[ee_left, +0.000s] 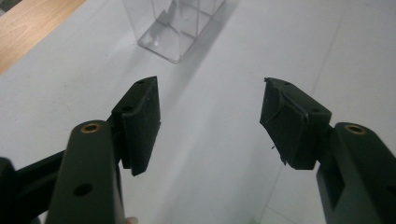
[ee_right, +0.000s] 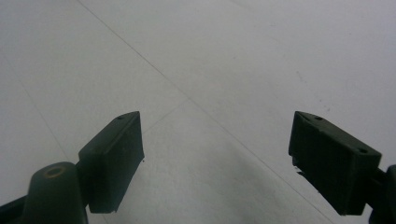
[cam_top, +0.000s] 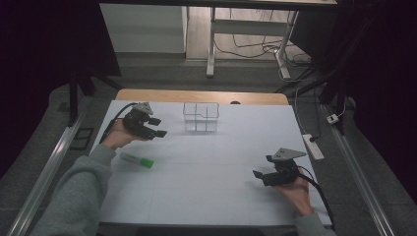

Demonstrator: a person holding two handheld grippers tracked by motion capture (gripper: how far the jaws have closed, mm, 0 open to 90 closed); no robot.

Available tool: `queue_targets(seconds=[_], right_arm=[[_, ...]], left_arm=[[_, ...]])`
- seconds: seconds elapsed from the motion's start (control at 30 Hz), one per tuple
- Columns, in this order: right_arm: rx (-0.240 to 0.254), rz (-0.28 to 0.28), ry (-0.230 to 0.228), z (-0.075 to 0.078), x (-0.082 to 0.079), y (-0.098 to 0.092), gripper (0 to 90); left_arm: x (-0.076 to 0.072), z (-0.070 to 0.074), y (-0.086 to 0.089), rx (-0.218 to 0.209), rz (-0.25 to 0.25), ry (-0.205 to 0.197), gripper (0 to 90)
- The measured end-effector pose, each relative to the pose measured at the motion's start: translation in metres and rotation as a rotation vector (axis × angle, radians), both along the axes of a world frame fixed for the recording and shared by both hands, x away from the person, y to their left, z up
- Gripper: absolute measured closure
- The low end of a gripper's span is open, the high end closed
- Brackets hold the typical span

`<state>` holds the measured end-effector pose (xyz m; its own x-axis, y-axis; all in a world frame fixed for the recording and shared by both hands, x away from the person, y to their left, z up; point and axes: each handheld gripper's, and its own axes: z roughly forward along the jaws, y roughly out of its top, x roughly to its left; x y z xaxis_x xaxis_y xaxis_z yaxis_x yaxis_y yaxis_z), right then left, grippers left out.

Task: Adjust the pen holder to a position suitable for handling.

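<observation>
A clear plastic box [cam_top: 200,117] split into compartments stands at the back middle of the white table [cam_top: 211,196]. In the left gripper view the clear box [ee_left: 173,28] lies ahead and slightly left of the jaws. A small tube with a green end [cam_top: 137,160] lies on the table at the left, just in front of the person's left hand. My left gripper [cam_top: 157,127] hovers left of the box, open with nothing between its jaws [ee_left: 210,100]. My right gripper [cam_top: 263,166] rests near the front right, open over bare table [ee_right: 215,126].
A strip of bare wood [cam_top: 196,96] shows beyond the white sheet at the table's far edge. A white power strip [cam_top: 313,146] lies off the right edge. Metal rails [cam_top: 54,162] run along both sides, and desk legs with cables [cam_top: 255,46] stand behind.
</observation>
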<state>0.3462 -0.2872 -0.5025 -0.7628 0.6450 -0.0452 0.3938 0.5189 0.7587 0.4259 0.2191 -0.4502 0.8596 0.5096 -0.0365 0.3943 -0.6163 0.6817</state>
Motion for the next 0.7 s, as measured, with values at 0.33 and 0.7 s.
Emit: queue_targets(seconds=[0.33,0.7], right_arm=[[0.001,-0.003,-0.007,0.001,-0.003,-0.001,17.2],[-0.003,-0.001,0.000,0.000,-0.003,-0.001,17.2]], left_arm=[[-0.023,0.005,0.012,0.051,-0.105,-0.034,35.4],[-0.034,0.003,0.020,0.081,-0.179,-0.028,34.5]])
